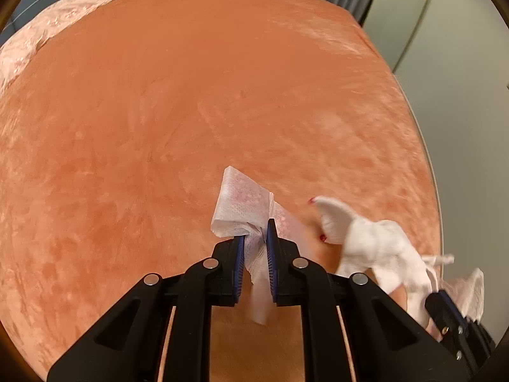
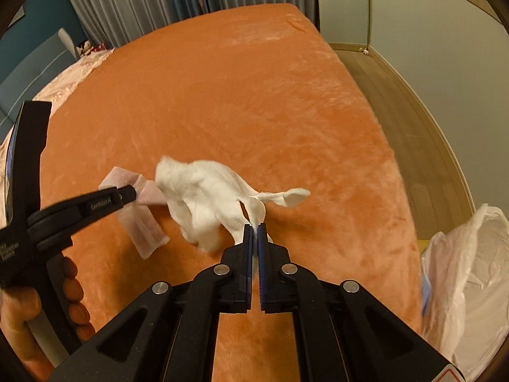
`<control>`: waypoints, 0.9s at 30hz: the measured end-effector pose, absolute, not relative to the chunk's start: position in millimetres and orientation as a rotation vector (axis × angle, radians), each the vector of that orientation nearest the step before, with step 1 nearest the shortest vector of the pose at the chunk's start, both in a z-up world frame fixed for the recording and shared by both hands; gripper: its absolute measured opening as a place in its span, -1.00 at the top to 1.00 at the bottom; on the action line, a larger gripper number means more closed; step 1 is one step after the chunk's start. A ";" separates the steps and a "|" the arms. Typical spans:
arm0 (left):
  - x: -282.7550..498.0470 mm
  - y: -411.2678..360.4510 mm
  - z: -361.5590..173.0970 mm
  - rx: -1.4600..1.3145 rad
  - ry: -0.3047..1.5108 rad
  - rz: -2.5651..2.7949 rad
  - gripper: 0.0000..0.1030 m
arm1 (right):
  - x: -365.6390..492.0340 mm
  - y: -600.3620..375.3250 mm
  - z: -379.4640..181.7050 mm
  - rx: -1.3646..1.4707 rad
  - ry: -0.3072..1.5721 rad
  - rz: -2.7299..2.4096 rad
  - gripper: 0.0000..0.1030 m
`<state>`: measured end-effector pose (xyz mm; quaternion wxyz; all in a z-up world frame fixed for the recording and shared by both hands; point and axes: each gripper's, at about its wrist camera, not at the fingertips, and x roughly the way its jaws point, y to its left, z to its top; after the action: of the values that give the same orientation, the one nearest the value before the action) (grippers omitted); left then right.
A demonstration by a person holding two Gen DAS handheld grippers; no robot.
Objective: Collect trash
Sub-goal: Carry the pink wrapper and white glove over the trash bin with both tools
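Observation:
Above an orange blanket, my left gripper [image 1: 257,229] is shut on a folded white tissue with pink stains [image 1: 239,205]; part of it hangs down between the blue pads. In the right wrist view the same tissue [image 2: 143,222] hangs from the left gripper [image 2: 135,194], which comes in from the left. My right gripper [image 2: 255,226] is shut on a crumpled white tissue [image 2: 206,203] that spreads out ahead of its tips, lifted off the blanket. The left wrist view shows that crumpled tissue [image 1: 366,242] at the right, with the right gripper [image 1: 442,302] below it.
The orange blanket [image 2: 254,95] covers a bed. A pale pink cover [image 1: 47,31] lies at its far left. A white plastic bag [image 2: 470,280] stands open beside the bed's right edge, over a wooden floor [image 2: 397,111]. Grey curtains [image 2: 143,0] hang behind. A hand [image 2: 38,312] holds the left gripper.

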<state>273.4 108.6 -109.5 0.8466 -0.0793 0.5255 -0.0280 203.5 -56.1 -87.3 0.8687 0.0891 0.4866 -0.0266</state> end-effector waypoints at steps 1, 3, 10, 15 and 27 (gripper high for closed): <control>267.4 104.1 -99.5 -0.161 1.096 -0.068 0.76 | 197.5 -61.0 -75.3 0.193 0.996 -0.057 0.94; 256.8 92.8 -78.9 -0.145 1.072 -0.096 0.76 | 187.6 -69.9 -56.4 0.203 0.961 -0.059 0.94; 206.3 36.9 0.3 -0.060 0.972 -0.210 0.76 | 148.4 -102.1 16.9 0.216 0.822 -0.070 0.94; 175.1 -10.2 48.5 -0.022 0.902 -0.280 0.76 | 116.1 -131.1 69.3 0.227 0.724 -0.096 0.94; 102.2 -111.2 116.0 0.039 0.813 -0.441 0.76 | 55.7 -204.0 135.9 0.233 0.602 -0.178 0.94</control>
<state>102.2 -111.2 116.0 0.8947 0.0187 0.3923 -0.2128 55.7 -204.0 135.9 0.9445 0.1145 0.2952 -0.0871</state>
